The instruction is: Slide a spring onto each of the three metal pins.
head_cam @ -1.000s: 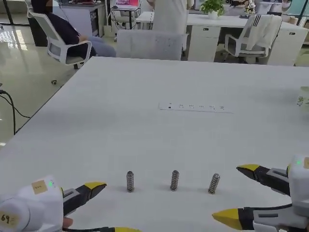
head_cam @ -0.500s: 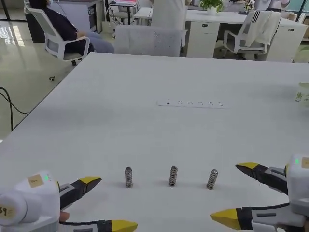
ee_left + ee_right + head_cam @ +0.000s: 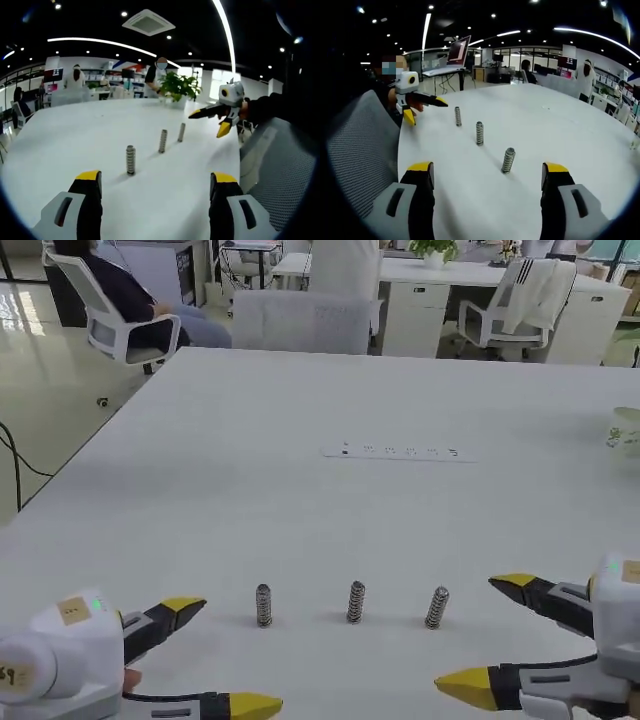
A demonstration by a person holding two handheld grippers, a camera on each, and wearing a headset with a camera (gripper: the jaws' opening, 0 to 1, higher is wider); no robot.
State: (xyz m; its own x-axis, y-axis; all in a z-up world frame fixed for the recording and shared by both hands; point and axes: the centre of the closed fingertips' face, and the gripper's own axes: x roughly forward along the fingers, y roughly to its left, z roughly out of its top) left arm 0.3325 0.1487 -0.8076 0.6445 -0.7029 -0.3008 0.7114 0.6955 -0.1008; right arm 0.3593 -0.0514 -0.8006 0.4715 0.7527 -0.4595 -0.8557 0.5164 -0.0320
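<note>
Three springs (image 3: 356, 602) stand in a row on the white desk (image 3: 300, 490), between the two grippers and a little ahead of their tips. The left gripper (image 3: 220, 655) has the row just off to its right, the right gripper (image 3: 483, 632) has it just off to its left, and neither touches a coil. Both grippers are spread wide and carry nothing. The pins are hidden inside the coils, so I cannot tell how far down each spring sits. Every coil stands on its own, though, which suggests each is threaded on a pin and the loading is likely done. The spring (image 3: 437, 607) closest to the right gripper leans slightly, while the other two look straight. What is left, as I judge it, is a check and a clean retreat. To do it well, study the leaning one in the right gripper view, where it stands ahead between the jaws. If it is not fully seated, close the right gripper lightly around its upper coils, straighten it and press it straight down, squeezing gently so the coils do not buckle. Otherwise draw both grippers back toward the desk edge with the jaws open, slowly, so that no tip sweeps sideways into the row.
</note>
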